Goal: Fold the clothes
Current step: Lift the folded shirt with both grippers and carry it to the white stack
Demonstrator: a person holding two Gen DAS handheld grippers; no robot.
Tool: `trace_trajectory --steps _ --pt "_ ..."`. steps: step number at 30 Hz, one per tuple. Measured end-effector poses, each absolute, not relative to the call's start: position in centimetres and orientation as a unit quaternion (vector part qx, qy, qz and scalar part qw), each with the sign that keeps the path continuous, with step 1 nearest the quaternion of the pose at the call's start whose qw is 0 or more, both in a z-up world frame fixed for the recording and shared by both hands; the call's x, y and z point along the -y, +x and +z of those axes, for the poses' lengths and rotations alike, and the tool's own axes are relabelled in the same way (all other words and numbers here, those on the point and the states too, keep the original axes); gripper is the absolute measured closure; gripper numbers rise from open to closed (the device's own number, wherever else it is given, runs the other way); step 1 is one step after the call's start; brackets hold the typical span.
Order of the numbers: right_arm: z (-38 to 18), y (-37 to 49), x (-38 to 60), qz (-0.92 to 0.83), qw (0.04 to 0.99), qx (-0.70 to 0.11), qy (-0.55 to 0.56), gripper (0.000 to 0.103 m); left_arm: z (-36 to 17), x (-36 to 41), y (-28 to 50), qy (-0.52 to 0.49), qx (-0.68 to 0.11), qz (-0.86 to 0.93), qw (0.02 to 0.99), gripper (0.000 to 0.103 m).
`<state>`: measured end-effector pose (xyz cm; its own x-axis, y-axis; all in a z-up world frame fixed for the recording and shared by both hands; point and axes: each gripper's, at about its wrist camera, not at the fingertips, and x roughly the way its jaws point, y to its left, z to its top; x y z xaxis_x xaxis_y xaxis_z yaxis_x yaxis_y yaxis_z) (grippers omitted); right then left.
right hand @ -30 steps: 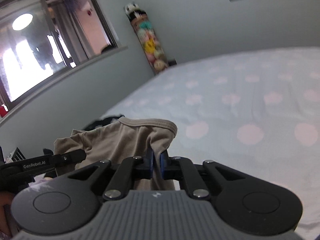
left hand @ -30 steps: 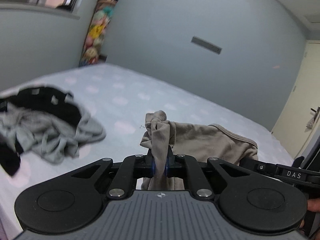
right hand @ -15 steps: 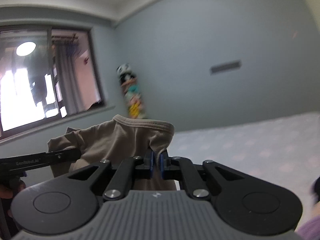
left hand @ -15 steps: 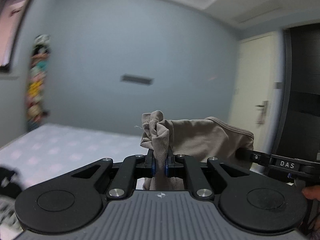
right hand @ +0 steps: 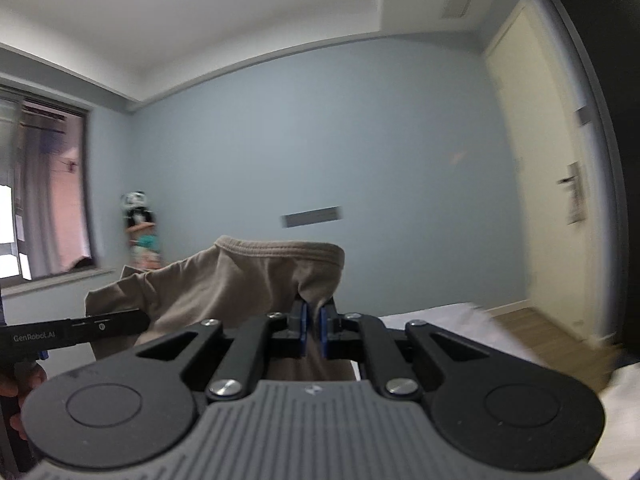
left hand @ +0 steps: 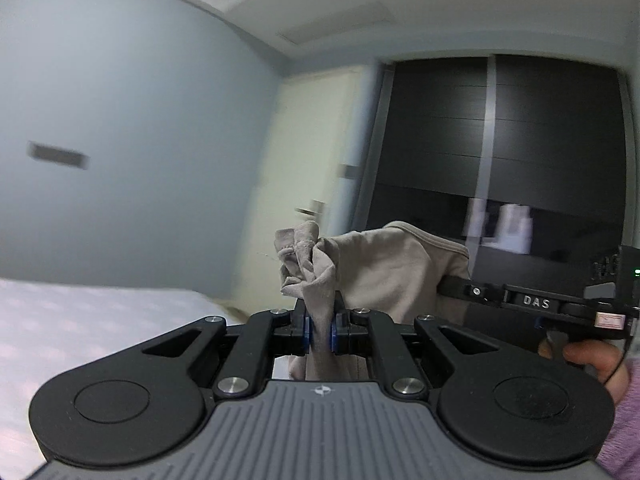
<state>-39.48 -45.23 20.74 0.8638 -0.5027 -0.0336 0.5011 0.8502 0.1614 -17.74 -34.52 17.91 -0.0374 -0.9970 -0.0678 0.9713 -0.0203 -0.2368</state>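
Left wrist view: the left tool (left hand: 319,326) is clamping a bunched corner of the shirt (left hand: 384,272) between its 2 blue pads (left hand: 306,330). The shirt is hanging in the air, stretching right to the right tool (left hand: 444,288), whose arm is reaching in from the side. The bed (left hand: 80,320) is lying low at left, below a blue wall (left hand: 132,128).

Right wrist view: the right tool (right hand: 313,330) is pinching the shirt (right hand: 240,284) just under its ribbed collar. The left tool (right hand: 140,320) is gripping the far edge at left. A door (right hand: 536,168) is standing at right.
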Motion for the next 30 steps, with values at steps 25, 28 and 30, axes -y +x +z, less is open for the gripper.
trace_trajectory --steps 25,28,30 --pt "9.3 -42.2 60.8 -0.333 0.907 -0.194 0.17 0.095 1.6 57.3 -17.3 0.05 -0.305 -0.715 0.626 0.096" --pt "7.4 -39.6 63.5 -0.324 0.899 -0.227 0.19 0.095 -0.6 58.3 -16.1 0.052 -0.34 -0.702 0.624 0.097" --pt "6.0 -38.5 64.6 -0.317 0.894 -0.242 0.202 0.095 -2.0 59.0 -15.4 0.053 -0.363 -0.693 0.621 0.096"
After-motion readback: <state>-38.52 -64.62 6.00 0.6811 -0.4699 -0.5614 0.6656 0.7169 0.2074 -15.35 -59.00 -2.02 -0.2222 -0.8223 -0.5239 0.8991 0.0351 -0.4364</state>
